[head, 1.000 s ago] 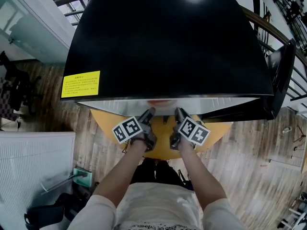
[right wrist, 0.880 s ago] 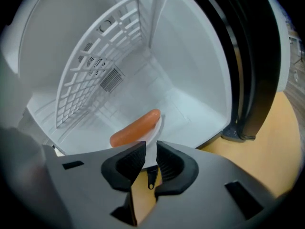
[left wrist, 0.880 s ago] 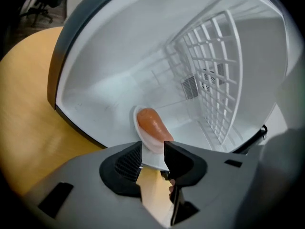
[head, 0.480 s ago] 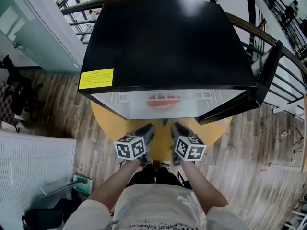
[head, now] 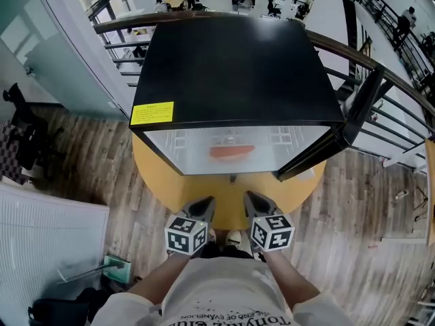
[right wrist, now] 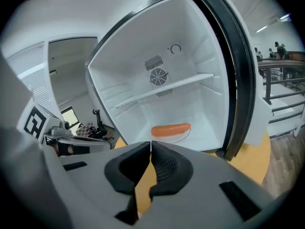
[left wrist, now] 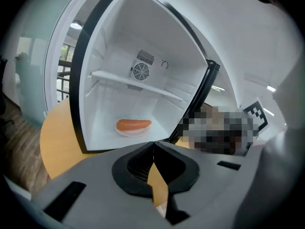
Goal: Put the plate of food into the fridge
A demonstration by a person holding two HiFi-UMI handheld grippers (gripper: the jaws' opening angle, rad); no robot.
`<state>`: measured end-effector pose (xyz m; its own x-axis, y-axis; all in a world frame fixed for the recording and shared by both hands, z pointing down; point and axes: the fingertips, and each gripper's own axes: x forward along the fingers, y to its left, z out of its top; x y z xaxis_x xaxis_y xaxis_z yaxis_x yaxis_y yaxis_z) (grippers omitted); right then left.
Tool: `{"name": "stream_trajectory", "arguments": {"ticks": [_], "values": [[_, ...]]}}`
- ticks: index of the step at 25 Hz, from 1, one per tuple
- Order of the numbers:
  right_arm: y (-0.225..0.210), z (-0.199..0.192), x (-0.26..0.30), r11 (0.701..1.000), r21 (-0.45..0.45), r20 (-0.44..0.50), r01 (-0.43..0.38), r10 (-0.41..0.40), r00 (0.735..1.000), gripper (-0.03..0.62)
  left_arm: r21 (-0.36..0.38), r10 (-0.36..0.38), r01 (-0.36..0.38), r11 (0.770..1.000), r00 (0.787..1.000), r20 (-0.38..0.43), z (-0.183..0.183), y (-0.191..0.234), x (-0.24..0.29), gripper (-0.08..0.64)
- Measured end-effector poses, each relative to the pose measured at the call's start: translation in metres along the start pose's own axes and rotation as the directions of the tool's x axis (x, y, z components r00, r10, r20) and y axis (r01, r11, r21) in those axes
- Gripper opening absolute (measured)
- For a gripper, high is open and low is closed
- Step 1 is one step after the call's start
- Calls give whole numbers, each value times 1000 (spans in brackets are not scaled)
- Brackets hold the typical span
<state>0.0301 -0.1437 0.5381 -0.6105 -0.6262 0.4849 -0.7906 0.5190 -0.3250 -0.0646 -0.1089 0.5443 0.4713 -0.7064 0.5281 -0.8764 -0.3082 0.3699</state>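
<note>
- Plate of food (head: 232,153), a white plate bearing one orange sausage (left wrist: 134,124), inside the fridge (head: 231,66), flat on the floor of the compartment, about midway between left and right walls.
- Above the plate, a white shelf (left wrist: 138,85) spanning the compartment; round fan grille (right wrist: 158,76) on the far wall.
- Fridge black on top, set on a round yellow table (head: 160,175); yellow label (head: 152,113) at the near left corner of the top.
- Door (head: 350,124) swung open to the right.
- Left gripper (head: 204,203) fully closed, pads meeting tip to tip, nothing between them; only table surface visible through the gap lower down.
- Right gripper (head: 254,200) likewise closed, pads together, nothing held.
- Both grippers side by side at the near edge of the table, pointed at the open compartment, well apart from the plate and clear of the fridge.
- Wooden floor (head: 81,155) around the table; railing (head: 394,114) to the far right.
</note>
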Motion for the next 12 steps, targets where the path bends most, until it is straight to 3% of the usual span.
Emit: {"name": "stream_trajectory", "arguments": {"ticks": [4,8,12], "values": [[21,-7,-19,998,-1,-5,-61,61,998,29,107,0,-2,994,1000,18,-1,-25,-24,26],[37,-18,-36,996,-8,-13,-86,86,996,29,47,-1,0,999,1000,23,-9,-31,-32,26],[48,-29,-40,995,9,-24,-103,103,994,29,72,28,-28,997,1000,9,-14,-31,-29,26]]}}
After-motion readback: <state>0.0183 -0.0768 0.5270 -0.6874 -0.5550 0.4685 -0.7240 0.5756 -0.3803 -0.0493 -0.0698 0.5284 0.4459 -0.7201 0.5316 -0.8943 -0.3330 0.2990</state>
